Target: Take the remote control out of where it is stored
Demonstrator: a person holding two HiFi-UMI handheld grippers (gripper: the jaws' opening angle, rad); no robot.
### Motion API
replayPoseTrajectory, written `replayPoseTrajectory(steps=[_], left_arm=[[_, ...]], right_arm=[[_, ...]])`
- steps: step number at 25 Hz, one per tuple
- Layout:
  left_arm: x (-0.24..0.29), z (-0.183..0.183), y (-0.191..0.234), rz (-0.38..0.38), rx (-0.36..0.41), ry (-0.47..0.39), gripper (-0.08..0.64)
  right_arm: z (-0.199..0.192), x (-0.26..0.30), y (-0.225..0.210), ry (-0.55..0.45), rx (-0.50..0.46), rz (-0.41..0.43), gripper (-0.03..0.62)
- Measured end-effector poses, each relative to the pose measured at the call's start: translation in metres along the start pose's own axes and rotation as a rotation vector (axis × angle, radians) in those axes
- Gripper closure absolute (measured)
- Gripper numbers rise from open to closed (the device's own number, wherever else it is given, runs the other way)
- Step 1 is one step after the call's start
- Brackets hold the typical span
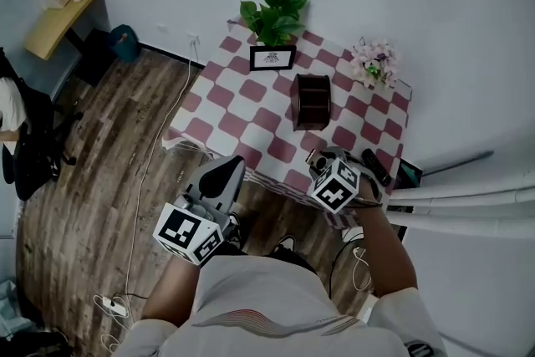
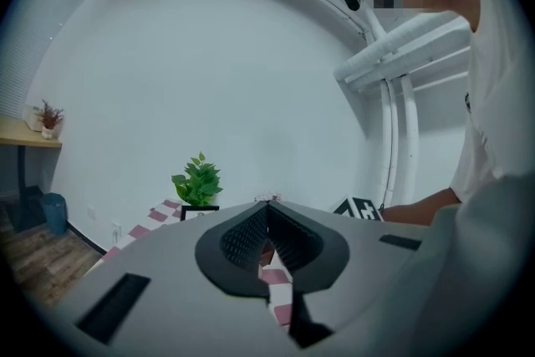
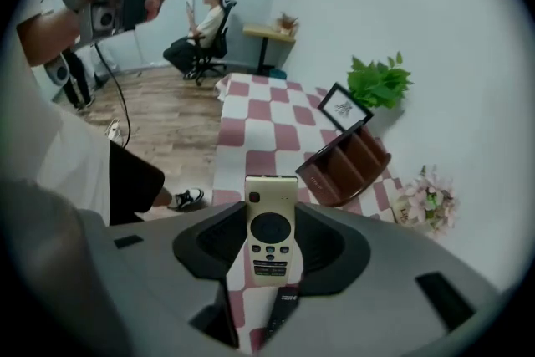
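A cream remote control [image 3: 272,240] stands lengthwise between the pads of my right gripper [image 3: 272,209], which is shut on it and tilts down over the front right part of the checkered table [image 1: 242,109]. In the head view that gripper [image 1: 320,158] is just in front of the brown wooden holder [image 1: 311,100], whose slots look empty. A black remote [image 1: 376,167] lies flat on the table beside it. My left gripper [image 1: 224,175] is held level off the table's front edge, and its jaws meet at the tips [image 2: 267,209] with nothing between them.
A potted plant [image 1: 274,8], a small picture frame [image 1: 272,57] and pink flowers [image 1: 374,61] stand along the table's back edge by the wall. Wooden floor with cables lies to the left. A person sits on a chair [image 3: 205,21] far across the room.
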State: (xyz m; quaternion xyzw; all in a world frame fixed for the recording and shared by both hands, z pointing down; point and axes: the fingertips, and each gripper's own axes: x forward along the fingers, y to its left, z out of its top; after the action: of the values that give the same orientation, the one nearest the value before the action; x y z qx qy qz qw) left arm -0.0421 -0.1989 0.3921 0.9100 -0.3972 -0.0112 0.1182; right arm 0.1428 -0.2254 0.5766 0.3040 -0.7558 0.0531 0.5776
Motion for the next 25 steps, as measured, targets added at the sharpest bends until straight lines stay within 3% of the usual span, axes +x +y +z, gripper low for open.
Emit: replayPoseTrajectory(steps=[6, 14, 25], left_arm=[[-0.014, -0.004, 0.01, 0.042, -0.013, 0.0, 0.551], [-0.03, -0.006, 0.033, 0.09, -0.028, 0.0, 0.552], [-0.034, -0.007, 0.049, 0.104, -0.051, -0.007, 0.551]], right_arm=[[-0.01, 0.057, 0.022, 0.189, -0.159, 0.119, 0.408], [-0.009, 0.104, 0.04, 0.348, -0.244, 0.209, 0.408], [-0.011, 0.115, 0.043, 0.325, -0.254, 0.241, 0.405]])
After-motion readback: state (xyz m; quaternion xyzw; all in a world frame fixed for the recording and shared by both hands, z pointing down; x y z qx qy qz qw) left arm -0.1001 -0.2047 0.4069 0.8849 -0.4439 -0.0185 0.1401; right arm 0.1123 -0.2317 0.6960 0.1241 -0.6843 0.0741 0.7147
